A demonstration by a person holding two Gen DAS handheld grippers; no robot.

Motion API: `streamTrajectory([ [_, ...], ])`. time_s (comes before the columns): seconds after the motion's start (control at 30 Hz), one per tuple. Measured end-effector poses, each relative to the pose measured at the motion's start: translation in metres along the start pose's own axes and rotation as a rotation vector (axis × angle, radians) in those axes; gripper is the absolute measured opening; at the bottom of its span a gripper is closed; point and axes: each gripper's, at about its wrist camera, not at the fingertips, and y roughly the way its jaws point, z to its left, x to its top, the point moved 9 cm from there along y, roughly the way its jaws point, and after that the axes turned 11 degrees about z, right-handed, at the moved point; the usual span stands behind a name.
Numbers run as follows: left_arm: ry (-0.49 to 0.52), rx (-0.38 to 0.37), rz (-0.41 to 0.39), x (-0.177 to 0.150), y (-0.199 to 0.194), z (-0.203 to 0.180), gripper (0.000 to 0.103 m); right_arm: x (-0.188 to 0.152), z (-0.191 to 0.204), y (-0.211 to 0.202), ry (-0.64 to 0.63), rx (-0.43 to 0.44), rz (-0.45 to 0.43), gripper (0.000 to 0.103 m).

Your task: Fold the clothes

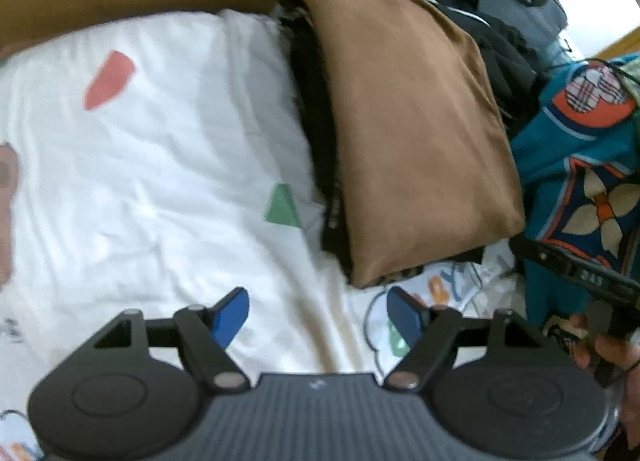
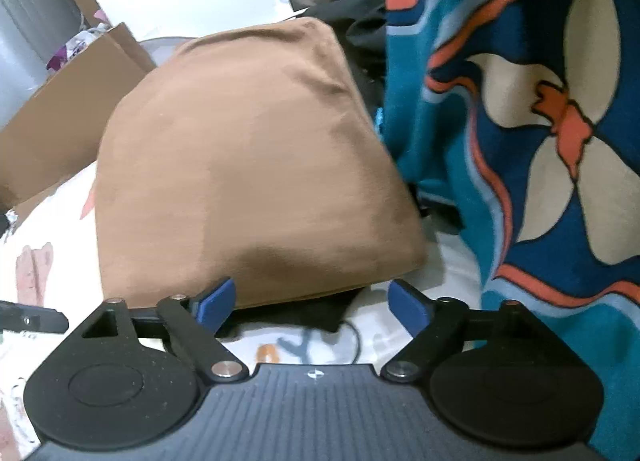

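A folded brown garment (image 2: 248,165) lies on the bed (image 1: 140,181) just ahead of our right tongs (image 2: 310,307) and ahead-right of our left tongs (image 1: 318,315). Both gape wide, empty. This fold looks finished; next we likely need the teal patterned cloth (image 2: 520,121).

Black left gripper (image 1: 318,315) and right gripper (image 2: 310,305), blue fingers (image 1: 230,319), silver screws.

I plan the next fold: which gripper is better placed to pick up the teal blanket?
Probably the right gripper: it is open, and the teal blanket hangs beside it. The left gripper is over the white sheet.
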Motion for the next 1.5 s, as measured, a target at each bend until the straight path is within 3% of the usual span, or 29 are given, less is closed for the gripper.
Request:
streamTrajectory([
  [0.23, -0.096, 0.091, -0.032, -0.009, -0.060, 0.032, 0.086, -0.003, 0.025, -0.023, 0.078, 0.083, 0.069, 0.102],
  [0.47, -0.134, 0.098, -0.047, -0.033, -0.122, 0.042, 0.094, 0.014, 0.044, -0.065, 0.097, 0.077, 0.062, 0.102],
  [0.67, -0.184, 0.124, -0.062, -0.057, -0.176, 0.065, 0.094, 0.021, 0.064, -0.096, 0.057, 0.071, 0.077, 0.102],
  [1.0, -0.348, 0.179, -0.202, -0.087, -0.304, 0.129, 0.099, 0.022, 0.101, -0.140, -0.010, 0.107, 0.097, 0.102],
  [1.2, -0.391, 0.205, -0.286, -0.108, -0.375, 0.156, 0.100, 0.027, 0.128, -0.170, -0.044, 0.133, 0.085, 0.102],
  [1.5, -0.455, 0.248, -0.339, -0.160, -0.441, 0.193, 0.101, 0.022, 0.168, -0.197, -0.143, 0.118, 0.108, 0.102],
])
